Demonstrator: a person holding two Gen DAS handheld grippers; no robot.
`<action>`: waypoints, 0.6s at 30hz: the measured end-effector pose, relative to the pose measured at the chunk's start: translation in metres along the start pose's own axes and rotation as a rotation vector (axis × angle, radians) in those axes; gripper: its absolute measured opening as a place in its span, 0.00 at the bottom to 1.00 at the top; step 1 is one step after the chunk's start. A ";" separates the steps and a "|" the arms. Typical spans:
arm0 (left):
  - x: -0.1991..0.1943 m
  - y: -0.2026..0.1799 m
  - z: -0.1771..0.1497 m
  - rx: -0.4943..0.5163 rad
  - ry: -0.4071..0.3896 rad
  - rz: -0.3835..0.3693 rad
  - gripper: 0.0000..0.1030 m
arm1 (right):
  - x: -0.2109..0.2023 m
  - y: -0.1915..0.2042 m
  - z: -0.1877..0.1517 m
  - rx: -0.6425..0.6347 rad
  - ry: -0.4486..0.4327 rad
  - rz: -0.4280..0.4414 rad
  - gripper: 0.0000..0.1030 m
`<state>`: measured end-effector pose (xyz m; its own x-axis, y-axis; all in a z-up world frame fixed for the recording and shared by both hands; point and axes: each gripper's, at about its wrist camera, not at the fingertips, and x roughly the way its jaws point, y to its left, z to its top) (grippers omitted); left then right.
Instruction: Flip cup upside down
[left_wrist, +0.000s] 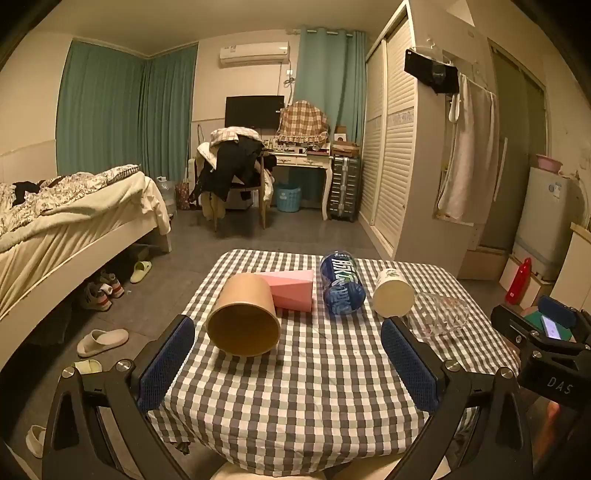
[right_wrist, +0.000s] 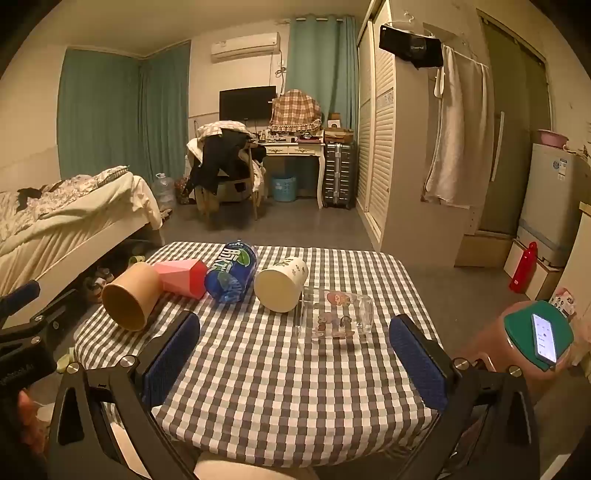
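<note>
Over the near edge of the desk (left_wrist: 295, 387) both tongs hang apart from every object. Left tongs (left_wrist: 288, 363): blue pads spread wide, nothing between them, nothing touched. Right tongs (right_wrist: 293, 360): likewise spread wide, holding nothing.

Landmark: blue bottle (left_wrist: 341, 282), lying on its side on the checkered cloth.
- Brown paper cup (left_wrist: 243, 319): well left of the bottle, on its side, open mouth toward the camera, nearer the left tongs than anything else in the row.
- Pink wedge-shaped block (left_wrist: 293, 290): between the brown cup and the bottle, touching the cup's far end.
- White cup (left_wrist: 392, 293): just right of the bottle, on its side, mouth toward the camera.
- Clear glass (right_wrist: 334, 319) with a cartoon print: right of the bottle, beyond the white cup and just beside it, on its side; it lies ahead of the right tongs, not touching them.

Room, relative to the bottle: bed (left_wrist: 74, 218) far left with slippers on the floor beneath; chair piled with clothes, a white dressing table and a dark monitor behind; louvred wardrobe to the right rear; a phone (right_wrist: 543, 338) on a green-topped stool at far right.
</note>
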<state>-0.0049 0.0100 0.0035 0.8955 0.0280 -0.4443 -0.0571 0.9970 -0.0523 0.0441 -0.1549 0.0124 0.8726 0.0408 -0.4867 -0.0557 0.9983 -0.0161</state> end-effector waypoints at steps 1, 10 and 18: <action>0.000 0.000 0.000 -0.002 0.000 -0.002 1.00 | 0.000 0.002 0.000 0.001 0.000 0.000 1.00; 0.000 0.000 -0.002 0.001 0.005 0.000 1.00 | 0.003 -0.001 -0.006 0.003 0.010 0.001 1.00; 0.002 -0.001 -0.003 0.002 0.006 0.000 1.00 | 0.006 -0.001 -0.007 0.006 0.013 0.004 1.00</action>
<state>-0.0047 0.0088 0.0004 0.8926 0.0274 -0.4500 -0.0559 0.9972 -0.0502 0.0456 -0.1560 0.0033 0.8660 0.0447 -0.4981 -0.0565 0.9984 -0.0087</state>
